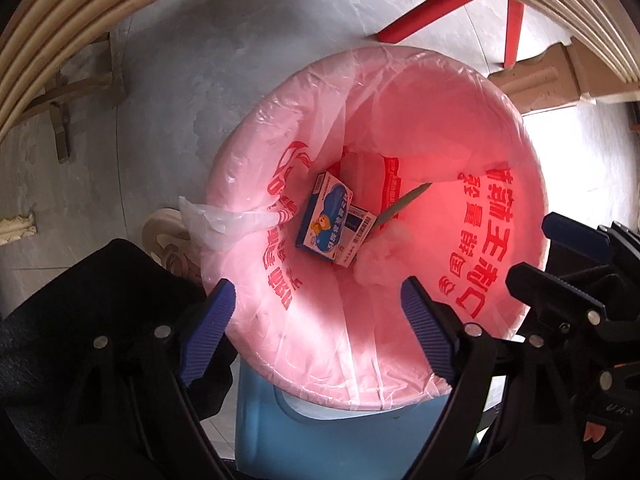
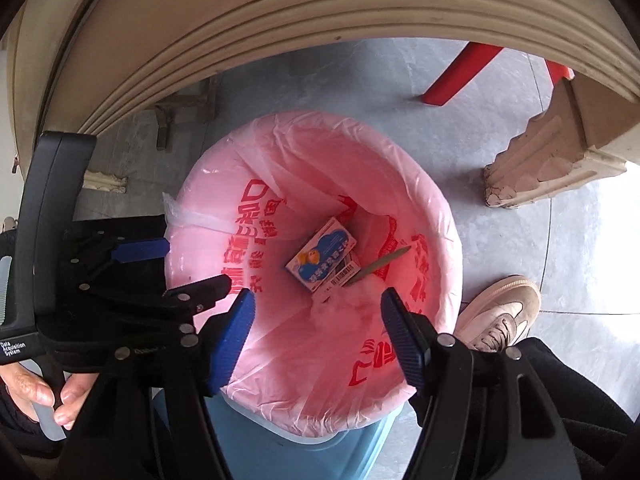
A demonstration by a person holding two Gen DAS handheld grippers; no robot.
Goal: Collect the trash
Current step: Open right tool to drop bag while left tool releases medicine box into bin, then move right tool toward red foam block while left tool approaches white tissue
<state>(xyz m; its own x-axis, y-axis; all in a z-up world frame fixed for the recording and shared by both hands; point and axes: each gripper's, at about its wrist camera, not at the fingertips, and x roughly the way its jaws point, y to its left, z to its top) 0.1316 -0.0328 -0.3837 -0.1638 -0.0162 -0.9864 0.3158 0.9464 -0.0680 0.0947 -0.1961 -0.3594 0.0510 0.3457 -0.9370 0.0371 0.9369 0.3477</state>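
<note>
over the bin (image 1: 240, 184): both grippers (image 1: 316, 320) (image 2: 316, 316) open, empty; box (image 1: 326, 220) prob. at btm

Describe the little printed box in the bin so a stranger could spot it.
Look into the blue bin lined with a pink bag. At the bottom lies a small blue-and-white carton with a cartoon figure, beside a thin grey-green stick; it is the only boxy item.

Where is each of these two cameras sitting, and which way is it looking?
Left wrist view: on the left hand-held gripper, facing down into the pink-lined bin; own open blue pads, a shoe and the right hand-held gripper show.
Right wrist view: on the right hand-held gripper, facing down into the bin; open pads, the left hand and a shoe show.
Shared: the bin, the box and a green stick inside.
</note>
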